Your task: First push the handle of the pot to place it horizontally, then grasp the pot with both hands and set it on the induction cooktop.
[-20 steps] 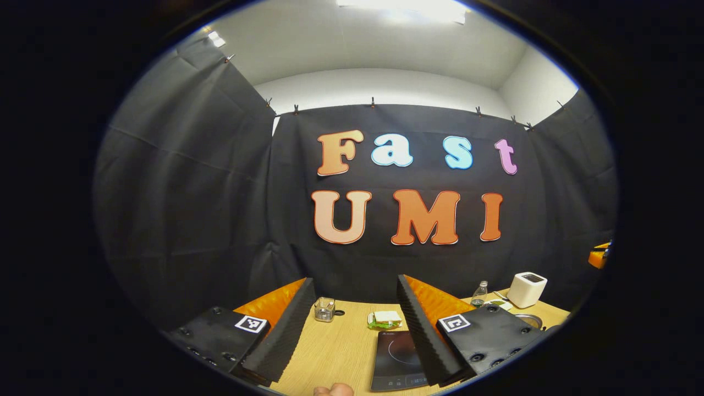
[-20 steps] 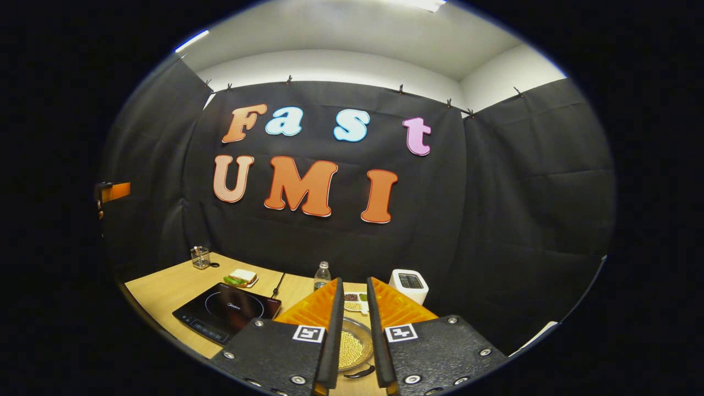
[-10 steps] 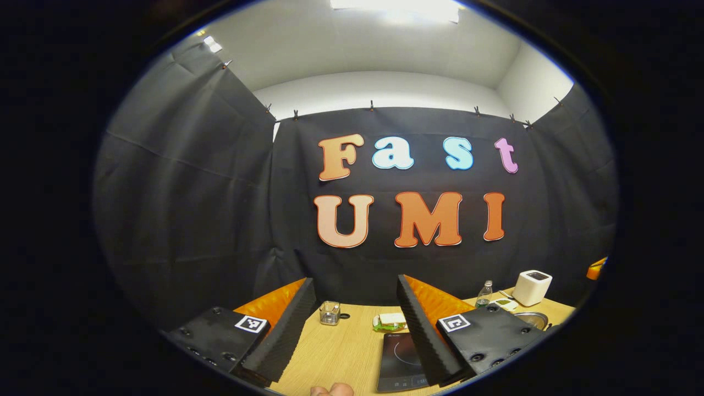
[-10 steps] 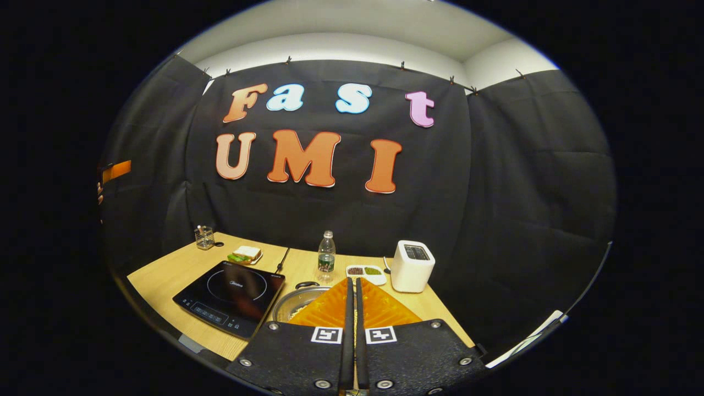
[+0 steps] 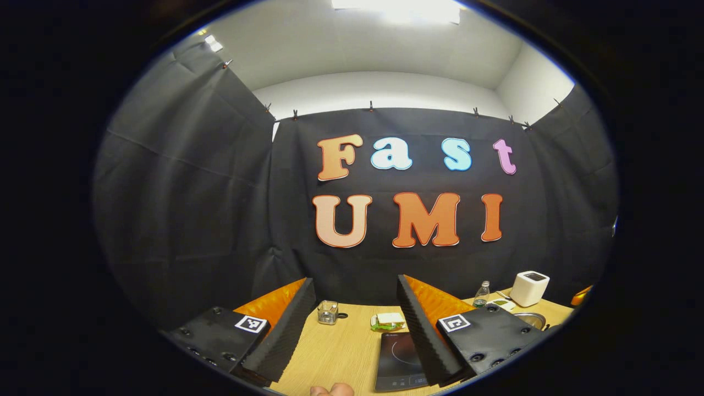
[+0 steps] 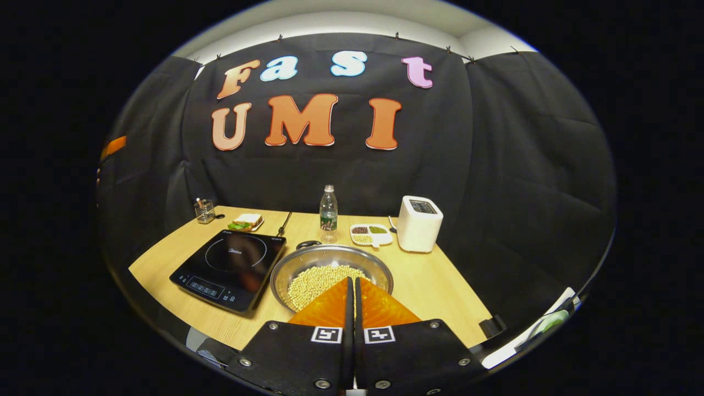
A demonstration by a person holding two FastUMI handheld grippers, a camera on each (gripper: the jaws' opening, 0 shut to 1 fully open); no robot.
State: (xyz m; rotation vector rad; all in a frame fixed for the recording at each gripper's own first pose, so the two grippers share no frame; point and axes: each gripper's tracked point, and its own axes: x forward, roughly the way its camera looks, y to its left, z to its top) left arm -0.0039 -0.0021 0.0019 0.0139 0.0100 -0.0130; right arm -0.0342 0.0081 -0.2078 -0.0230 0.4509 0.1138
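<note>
Round stainless-steel pot filled with pale beans sat on light wooden table, just beside black glass induction cooktop at its 9 o'clock. Dark pot handle at rim's 11 o'clock. Right gripper hung over pot's near rim, fingers pressed together, nothing between. Left gripper spread wide, empty, above table. Clear plastic bottle at pot's 12 o'clock; white toaster at 1 o'clock; sandwich behind cooktop.
</note>
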